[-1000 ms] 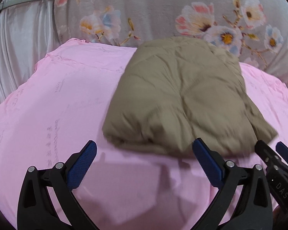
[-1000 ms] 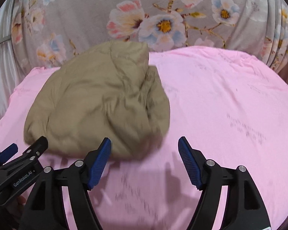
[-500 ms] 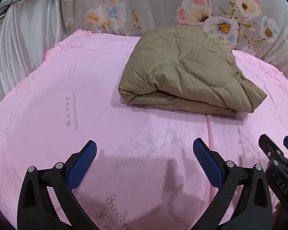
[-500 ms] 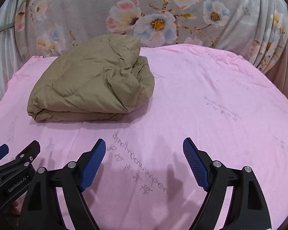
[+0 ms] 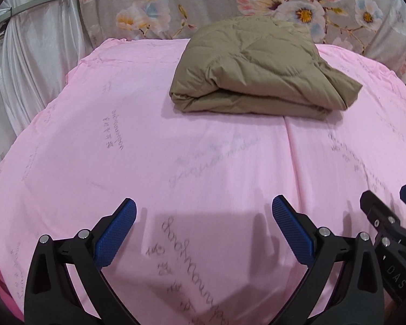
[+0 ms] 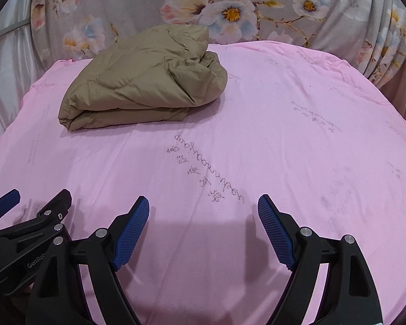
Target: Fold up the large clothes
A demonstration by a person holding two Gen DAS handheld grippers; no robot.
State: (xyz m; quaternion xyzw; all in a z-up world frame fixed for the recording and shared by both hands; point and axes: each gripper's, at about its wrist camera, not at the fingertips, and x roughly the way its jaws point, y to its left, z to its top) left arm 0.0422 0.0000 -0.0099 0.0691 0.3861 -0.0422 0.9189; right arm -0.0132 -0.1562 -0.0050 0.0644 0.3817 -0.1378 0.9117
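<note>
A khaki quilted jacket (image 5: 259, 67) lies folded into a thick bundle at the far side of the pink sheet (image 5: 176, 149), against the flowered cloth. In the right wrist view the same jacket (image 6: 146, 81) sits at the upper left. My left gripper (image 5: 204, 216) hangs open over bare sheet, well short of the jacket, nothing between its blue pads. My right gripper (image 6: 203, 214) is open too, also over bare sheet with its jaws empty. Each gripper shows at the edge of the other's view: the right gripper (image 5: 392, 224) and the left gripper (image 6: 27, 211).
A grey flowered cloth (image 6: 230, 8) rises behind the sheet. A white satin curtain (image 5: 35, 54) hangs at the left. The pink sheet (image 6: 284, 135) bears faint handwriting-style print and spreads wide to the right of the jacket.
Both grippers have drawn back from the jacket, which now lies farther off and rests folded on the sheet. The right gripper's jaws stand a little wider than a second ago.
</note>
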